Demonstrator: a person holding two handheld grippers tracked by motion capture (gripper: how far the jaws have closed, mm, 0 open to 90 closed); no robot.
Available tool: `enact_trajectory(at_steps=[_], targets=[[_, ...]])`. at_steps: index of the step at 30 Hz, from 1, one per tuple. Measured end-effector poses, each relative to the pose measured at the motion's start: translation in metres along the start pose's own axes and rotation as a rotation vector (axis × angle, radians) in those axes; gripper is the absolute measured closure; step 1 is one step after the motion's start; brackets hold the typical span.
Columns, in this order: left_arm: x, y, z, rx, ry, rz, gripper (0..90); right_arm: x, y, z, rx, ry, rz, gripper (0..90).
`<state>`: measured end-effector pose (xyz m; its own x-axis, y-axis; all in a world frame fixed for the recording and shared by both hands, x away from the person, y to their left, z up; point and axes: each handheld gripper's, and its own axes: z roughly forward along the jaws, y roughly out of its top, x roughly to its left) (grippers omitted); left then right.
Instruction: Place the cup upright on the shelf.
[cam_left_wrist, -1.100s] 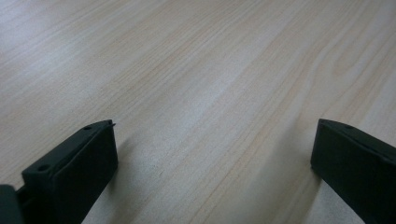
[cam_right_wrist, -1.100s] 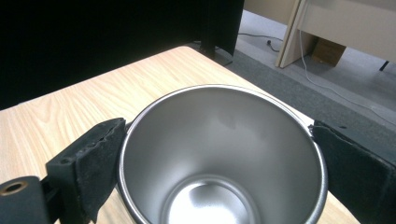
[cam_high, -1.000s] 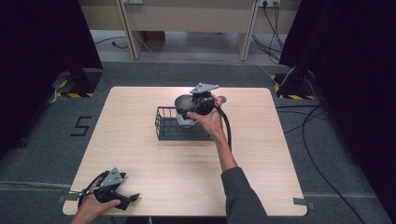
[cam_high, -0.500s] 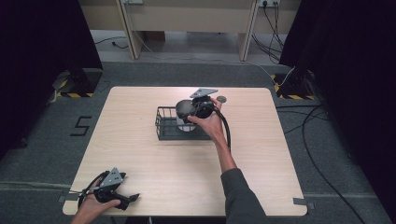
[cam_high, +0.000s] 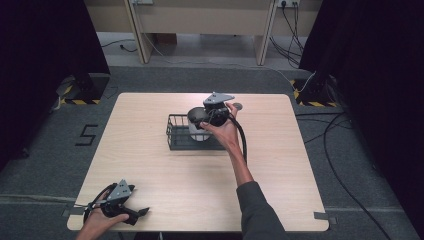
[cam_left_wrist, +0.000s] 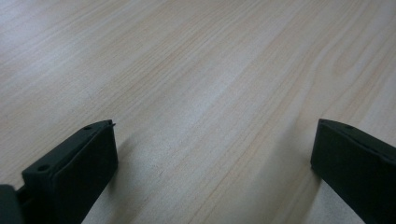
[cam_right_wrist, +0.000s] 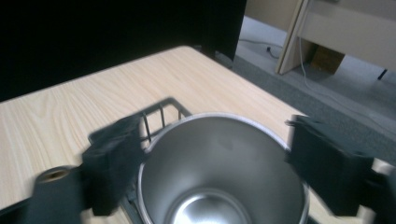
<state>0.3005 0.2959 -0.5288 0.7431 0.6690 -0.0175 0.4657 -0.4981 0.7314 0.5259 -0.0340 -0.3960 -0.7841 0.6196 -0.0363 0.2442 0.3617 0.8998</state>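
Observation:
A steel cup (cam_right_wrist: 219, 186) stands between my right gripper's (cam_right_wrist: 212, 149) black jaws, which press on its rim from both sides. In the high view the cup (cam_high: 196, 132) hangs inside a dark wire basket (cam_high: 173, 134) at the middle of the wooden table (cam_high: 280, 165), with my right gripper (cam_high: 202, 119) shut on it from above. The basket's wires (cam_right_wrist: 161, 111) show just behind the cup. My left gripper (cam_high: 138, 215) rests open near the table's front left corner, its jaws (cam_left_wrist: 215, 154) wide apart over bare wood.
A small round grey object (cam_high: 237, 106) lies on the table just behind the right hand. The right gripper's black cable (cam_high: 244, 140) trails along the forearm. Dark curtains stand at both sides, with cables on the grey floor (cam_high: 350, 150).
My right gripper has moved slightly left and down with the cup, deeper over the basket. The left gripper has stayed still.

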Motion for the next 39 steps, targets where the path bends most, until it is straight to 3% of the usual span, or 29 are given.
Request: enact_trajectory(at_steps=[2,4,6,8,10,20,28,39], targets=[[0.0,0.0,0.0,0.0,0.0,0.0,0.0,0.002,0.005,-0.004,0.002,-0.006,-0.002,10.0],[0.0,0.0,0.0,0.0,0.0,-0.001,0.0,0.002,0.007,-0.008,-0.009,-0.011,-0.005,18.3],[0.0,0.0,0.0,0.001,0.0,0.0,0.0,0.003,0.007,-0.012,-0.014,-0.01,-0.001,12.8],[0.0,0.0,0.0,0.001,0.0,-0.001,0.0,0.004,0.007,-0.016,-0.019,-0.01,0.006,17.0],[0.0,0.0,0.0,-0.001,0.001,-0.001,0.0,0.006,0.005,-0.02,-0.024,-0.004,0.003,13.9],[0.0,0.0,0.0,0.0,0.001,0.0,0.0,0.015,-0.005,-0.048,-0.072,0.019,0.016,15.2],[0.0,0.0,0.0,0.002,0.001,0.0,0.0,0.024,-0.018,-0.064,-0.078,0.037,0.018,15.4],[0.0,0.0,0.0,0.0,0.001,0.0,0.0,0.03,-0.038,-0.087,-0.096,0.031,0.032,15.6]])
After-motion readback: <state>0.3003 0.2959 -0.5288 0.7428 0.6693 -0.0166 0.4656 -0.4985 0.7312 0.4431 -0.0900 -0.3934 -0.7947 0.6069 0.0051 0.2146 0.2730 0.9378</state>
